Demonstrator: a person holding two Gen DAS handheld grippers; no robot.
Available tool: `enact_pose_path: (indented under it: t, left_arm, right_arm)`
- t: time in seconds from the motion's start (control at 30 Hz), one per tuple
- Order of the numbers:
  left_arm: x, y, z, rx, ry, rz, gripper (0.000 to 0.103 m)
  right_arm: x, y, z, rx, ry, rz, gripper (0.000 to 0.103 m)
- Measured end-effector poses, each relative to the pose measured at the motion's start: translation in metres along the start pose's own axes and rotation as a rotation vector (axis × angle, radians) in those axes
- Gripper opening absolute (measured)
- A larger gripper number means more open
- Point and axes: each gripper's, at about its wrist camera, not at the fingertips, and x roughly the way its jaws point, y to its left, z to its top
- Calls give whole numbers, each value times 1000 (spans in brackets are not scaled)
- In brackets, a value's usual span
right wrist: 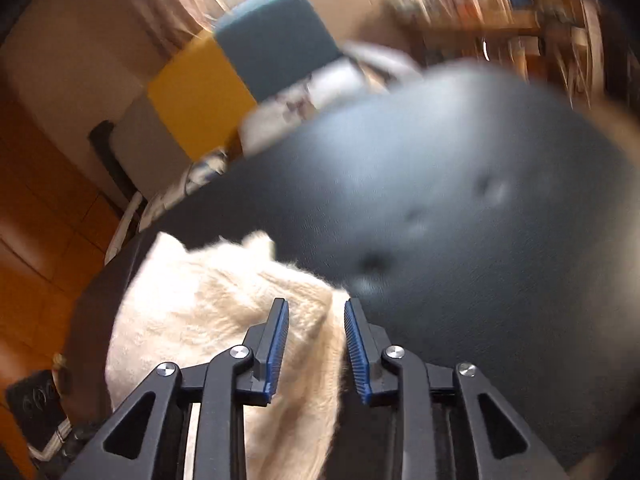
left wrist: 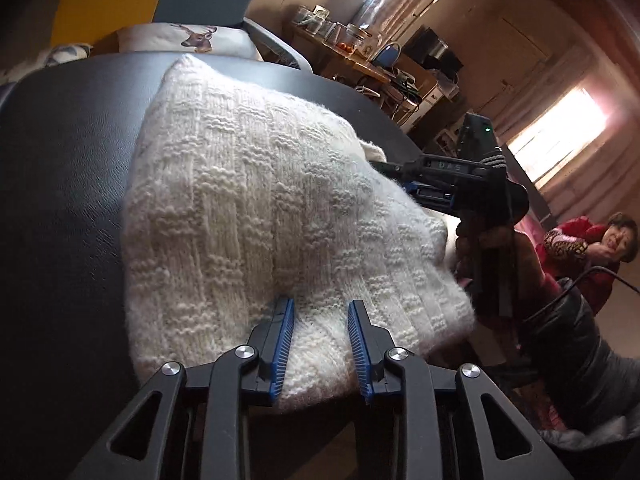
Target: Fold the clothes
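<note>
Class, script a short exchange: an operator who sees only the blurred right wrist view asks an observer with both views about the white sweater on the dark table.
Operator: My picture is smeared. How does the sweater lie?
Observer: The white sweater lies as a folded bundle on the dark table, with its basket-weave knit facing up.
Operator: Where is the left tool?
Observer: The left tool hangs over the sweater's near edge, jaws apart, pads not pressing the knit.
</note>
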Motion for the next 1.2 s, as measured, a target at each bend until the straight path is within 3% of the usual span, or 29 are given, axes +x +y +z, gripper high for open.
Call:
enact_pose_path:
  t: [0.1,0.2,0.3,0.4,0.57,0.73,0.83,0.9,1.0,1.2]
  left_arm:
    - [-2,-2,1,-17,-15,-9,29]
    - [-16,-4,-2,-23,-66,-26,29]
    - [-35,5,-4,-72,-125,-20,30]
    - [-56,30,-10,-155,-157,45,30]
    - [-96,68,-25,-276,-232,54,30]
    - [-102,49,-19,-133,-244,14,32]
    - [-68,28,-10,4,-143,22,35]
    - [-31,23,-15,103,9,110,35]
    - [-31,18,-25,175,20,115,35]
    - [-57,10,-26,165,-20,63,34]
  right_arm:
    - [-28,46,-25,-193,44,109,30]
    - [-25,73,-64,-330,157,96,30]
    - [0,61,-93,-342,246,-39,26]
    - [-3,45,-97,-266,216,-3,26]
    - [-3,47,-96,-303,214,-20,26]
    - [-3,41,-98,-275,209,23,26]
    - [5,25,-93,-195,212,85,26]
    - [11,19,-90,-182,214,100,25]
    - [17,16,-86,-179,218,104,25]
    - [21,20,-80,-197,218,82,25]
